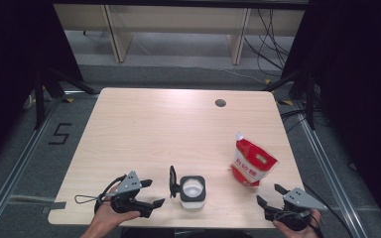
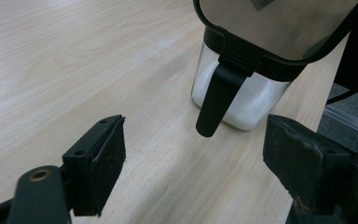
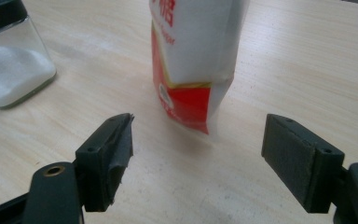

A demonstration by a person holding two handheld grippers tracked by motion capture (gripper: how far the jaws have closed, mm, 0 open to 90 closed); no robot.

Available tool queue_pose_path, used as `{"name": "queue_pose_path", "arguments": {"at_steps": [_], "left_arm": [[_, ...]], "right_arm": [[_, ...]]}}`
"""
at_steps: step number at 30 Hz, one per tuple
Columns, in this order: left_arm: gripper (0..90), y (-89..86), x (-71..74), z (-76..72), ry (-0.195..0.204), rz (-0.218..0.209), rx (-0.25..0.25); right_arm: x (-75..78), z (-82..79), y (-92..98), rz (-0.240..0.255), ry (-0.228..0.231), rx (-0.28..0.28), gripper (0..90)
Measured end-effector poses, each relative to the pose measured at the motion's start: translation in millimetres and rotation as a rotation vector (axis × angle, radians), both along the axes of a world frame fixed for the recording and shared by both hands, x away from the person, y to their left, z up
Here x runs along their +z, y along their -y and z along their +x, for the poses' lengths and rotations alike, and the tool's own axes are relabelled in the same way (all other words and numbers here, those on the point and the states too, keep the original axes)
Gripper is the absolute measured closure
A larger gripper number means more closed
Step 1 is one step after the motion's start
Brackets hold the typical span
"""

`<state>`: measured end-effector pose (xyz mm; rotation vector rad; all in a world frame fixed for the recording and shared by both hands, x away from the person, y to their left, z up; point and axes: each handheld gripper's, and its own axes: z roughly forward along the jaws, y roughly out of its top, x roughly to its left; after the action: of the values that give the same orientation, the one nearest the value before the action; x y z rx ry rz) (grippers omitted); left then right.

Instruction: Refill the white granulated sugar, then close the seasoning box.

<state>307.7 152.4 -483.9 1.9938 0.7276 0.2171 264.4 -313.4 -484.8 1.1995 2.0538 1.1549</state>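
High view: a square glass jar [image 1: 193, 192] of white grains, lid flipped open, is seen at the near edge of the bench [image 1: 154, 124], just beside the left gripper [image 1: 151, 193], jaws wide and empty. The right gripper [image 1: 269, 194], jaws likewise wide, is aimed at an upright red-and-white pouch [image 1: 252, 163] nearby.

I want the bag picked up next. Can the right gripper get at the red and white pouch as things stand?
Probably yes. The right gripper is open and faces the red and white pouch, which stands upright with bare table between them. The glass jar sits off to one side.
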Motion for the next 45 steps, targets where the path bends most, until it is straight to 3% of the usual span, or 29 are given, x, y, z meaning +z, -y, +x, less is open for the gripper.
{"name": "queue_pose_path", "arguments": {"at_steps": [1,2,3,6,9,10,11,12,13,14,16,17,18,20,21,22,23,24,25,29,30,32,34,35,41,42,44,45], "left_arm": [[20.5,1.0,0.7,-0.9,-0.016,-0.002,0.011],[20.5,2.5,0.9,-0.8,-0.009,-0.008,0.014],[20.6,1.7,2.1,-0.2,-0.002,0.013,-0.002],[20.6,3.8,4.1,-1.2,0.001,0.007,-0.006],[20.8,4.5,6.8,-2.2,0.001,0.013,-0.005],[21.0,5.1,8.0,-3.1,0.002,0.007,0.001],[21.7,4.6,9.4,-2.5,0.009,0.011,-0.01],[22.9,4.7,10.3,-2.9,0.014,0.006,-0.008],[24.1,4.1,11.8,-1.1,0.026,0.014,-0.03],[25.5,6.1,12.1,-2.5,0.014,-0.004,-0.007],[32.9,5.2,13.4,-2.3,0.012,0.01,-0.016],[39.3,6.2,14.6,-1.8,0.011,-0.012,-0.052],[41.8,5.5,16.2,-1.4,0.018,-0.006,-0.063],[52.1,4.6,18.6,-0.5,0.055,-0.002,-0.076],[57.6,4.0,19.1,0.1,0.052,-0.013,-0.073],[63.3,3.1,20.3,0.4,0.06,-0.014,-0.065],[68.4,2.9,20.6,0.7,0.056,-0.03,-0.063],[72.5,2.9,20.6,0.7,0.056,-0.03,-0.063],[76.5,2.3,23.0,0.7,0.081,-0.02,-0.077],[86.2,4.5,28.4,-4.3,0.097,-0.021,-0.054],[87.2,5.2,29.3,-4.1,0.1,-0.03,-0.061],[88.6,5.2,31.1,-4.3,0.108,-0.02,-0.062],[88.9,7.7,33.4,-4.9,0.102,-0.035,-0.064],[88.9,7.8,34.9,-4.8,0.113,-0.019,-0.068],[88.9,14.6,42.2,-6.7,0.128,-0.05,-0.086],[88.9,14.6,42.2,-6.7,0.128,-0.05,-0.086],[88.9,15.9,44.2,-6.0,0.143,-0.051,-0.099],[89.0,17.8,46.7,-6.4,0.148,-0.044,-0.105]], "right_arm": [[0.6,-5.1,-3.1,0.015,-0.032,-0.039,25.4],[0.2,-4.2,-2.0,0.003,-0.015,-0.025,25.2],[-0.1,-4.0,-1.2,-0.01,0.0,-0.014,25.2],[-1.5,-5.1,-2.1,-0.004,-0.03,0.005,25.0],[-2.0,-3.9,-2.9,-0.031,-0.002,0.007,25.0],[-2.1,-4.3,-3.9,-0.023,-0.016,0.007,25.0],[-1.7,-7.5,-6.8,0.007,-0.059,-0.021,25.0],[-2.6,-4.1,-4.4,-0.019,-0.029,0.015,25.0],[-3.2,-3.6,-4.5,-0.025,-0.029,0.027,24.9],[-3.3,-4.6,-5.2,-0.016,-0.038,0.017,25.0],[-3.1,-7.2,-7.8,-0.01,-0.061,-0.004,24.9],[-3.4,-4.8,-6.2,-0.024,-0.04,0.024,24.9],[-3.1,-6.8,-7.8,-0.018,-0.058,0.008,24.9],[-3.3,-6.8,-6.6,-0.04,-0.051,0.015,24.9],[-3.9,-5.3,-4.8,-0.038,-0.038,0.031,25.0],[-3.5,-9.0,-6.7,-0.017,-0.068,-0.005,25.0],[-4.2,-6.7,-3.5,-0.038,-0.037,0.019,25.0],[-4.2,-6.7,-3.5,-0.038,-0.037,0.019,25.0],[-3.1,-9.4,-3.3,-0.038,-0.037,0.013,25.1],[-1.3,-12.2,-5.9,-0.031,-0.051,-0.017,25.1],[-1.6,-10.3,-4.7,-0.041,-0.035,0.001,25.2],[-0.9,-12.2,-6.9,-0.028,-0.058,-0.016,25.2],[-0.5,-11.5,-6.9,-0.035,-0.044,-0.011,26.1],[-0.4,-10.4,-5.5,-0.049,-0.018,-0.006,26.2],[0.4,-12.5,-7.3,-0.027,-0.045,-0.025,26.3],[0.2,-9.9,-5.6,-0.058,-0.021,0.006,26.5],[0.2,-11.4,-7.5,-0.047,-0.033,-0.005,26.5],[-0.2,-9.7,-7.7,-0.057,-0.021,0.018,26.5]]}}
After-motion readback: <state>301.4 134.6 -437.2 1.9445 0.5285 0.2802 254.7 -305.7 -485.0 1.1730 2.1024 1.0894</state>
